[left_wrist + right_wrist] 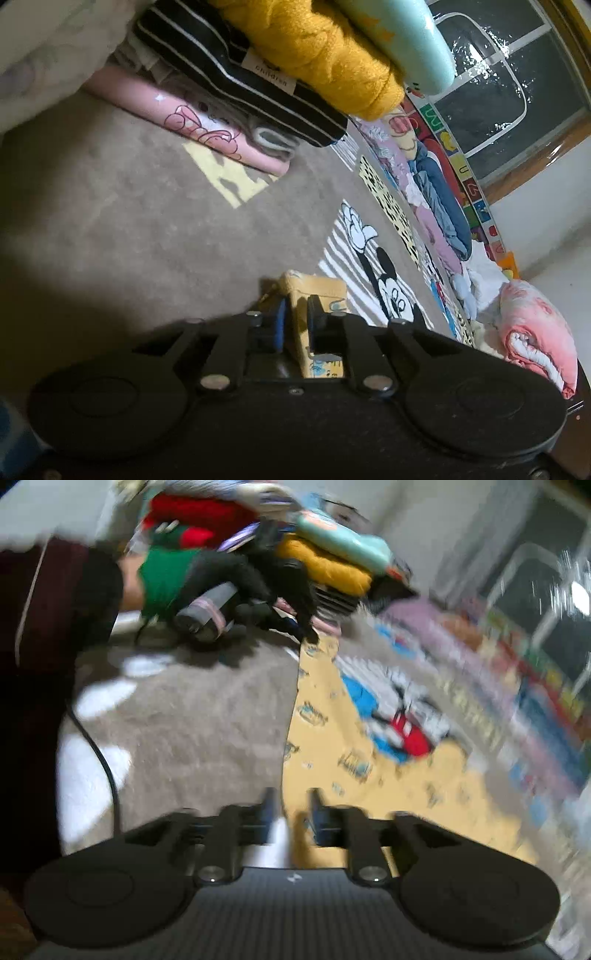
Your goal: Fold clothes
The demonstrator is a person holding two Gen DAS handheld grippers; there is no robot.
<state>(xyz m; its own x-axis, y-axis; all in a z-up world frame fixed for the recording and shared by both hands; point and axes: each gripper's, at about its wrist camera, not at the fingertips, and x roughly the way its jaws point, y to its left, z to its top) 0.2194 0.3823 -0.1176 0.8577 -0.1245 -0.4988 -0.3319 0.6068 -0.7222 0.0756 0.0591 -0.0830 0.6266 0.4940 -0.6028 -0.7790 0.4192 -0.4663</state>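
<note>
**Yellow printed garment held at two edges above the grey blanket**

Nearest the right wrist camera, the right gripper (291, 812) has its two fingers drawn close together on an edge of the pale yellow cotton garment with small blue-and-grey prints (369, 760); a narrow strip of cloth shows between the pads, so it appears pinched. From there the garment runs away in a long sheet toward the left gripper (310, 635), which is held by a black-and-green gloved hand (207, 579) and grips the far end of the same edge. The left wrist view confirms this: the left gripper (295, 317) is nearly closed, with a fold of the yellow cloth clamped between its blue-padded fingers (279, 317).

Under the garment lies the grey plush blanket with cartoon mouse panels (129, 206). Further off stands a stack of folded clothes: a pink printed piece (207, 125) at the bottom, a black white-striped one (229, 70), a mustard knitted sweater (314, 55) and a mint-green item (402, 40) on top. Beyond that, loose clothes lie in a heap (436, 199) along the blanket's far edge.

The right view is heavily blurred, which suggests quick motion. The risk, as I judge it, is that a thin pinch slips out of one gripper, letting the sheet sag and crease. The left gripper also sits near the stack, and a sweep there could knock it over. Uneven tension between the two grips would skew any fold line.
</note>
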